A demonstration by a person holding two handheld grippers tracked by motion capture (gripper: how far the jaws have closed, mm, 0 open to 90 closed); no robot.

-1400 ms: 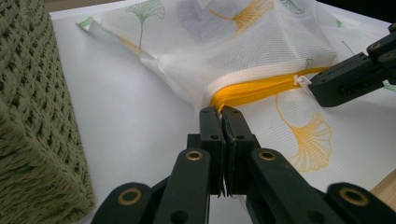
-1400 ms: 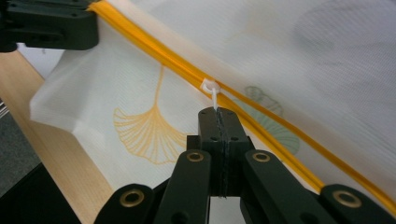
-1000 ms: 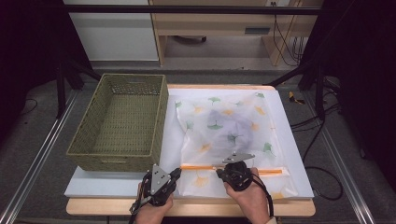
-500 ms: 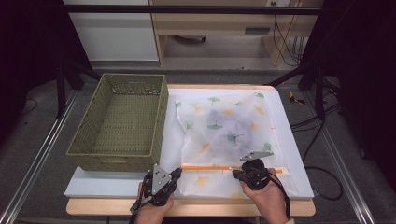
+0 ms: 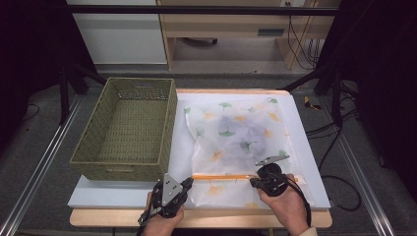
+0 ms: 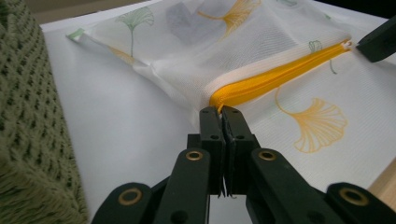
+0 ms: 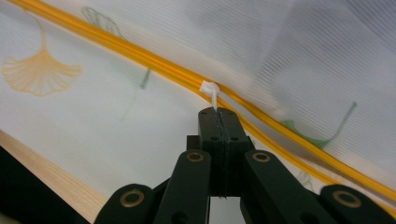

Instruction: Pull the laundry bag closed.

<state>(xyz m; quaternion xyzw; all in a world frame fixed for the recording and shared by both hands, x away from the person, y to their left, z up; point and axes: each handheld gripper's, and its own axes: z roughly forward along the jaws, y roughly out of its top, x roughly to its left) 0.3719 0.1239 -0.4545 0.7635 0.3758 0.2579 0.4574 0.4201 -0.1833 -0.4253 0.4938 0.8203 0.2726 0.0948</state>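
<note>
Pinching the near-left end of the yellow zipper (image 6: pixel 275 77), the left gripper (image 5: pixel 186 186) had its jaws pressed together on the fabric right where the zipper began, anchoring the mesh laundry bag (image 5: pixel 241 142) flat on the white tabletop (image 5: pixel 123 194). The right gripper (image 5: pixel 255 183) had its jaws clamped shut on the small white zipper pull (image 7: pixel 210 91), which sat partway along the zipper, closer to the bag's right edge. The bag, printed with green and orange ginkgo leaves, lay just beside the woven green basket (image 5: pixel 128 130), with a dark shape showing faintly through the mesh. The step in hand appeared to be drawing the slider along the zipper while the other end was held taut. To do it well, the left gripper probably needed to stay planted and resist the tug, so the soft mesh would not bunch ahead of the slider. The right gripper would best pull in line with the zipper, low and level with the cloth, rather than lifting, since an upward tug could slip the thin pull tab out of the jaws or jam the slider. A steady, even motion, keeping the zipper straight between the two grippers, looked the surest way to finish the run.
</note>
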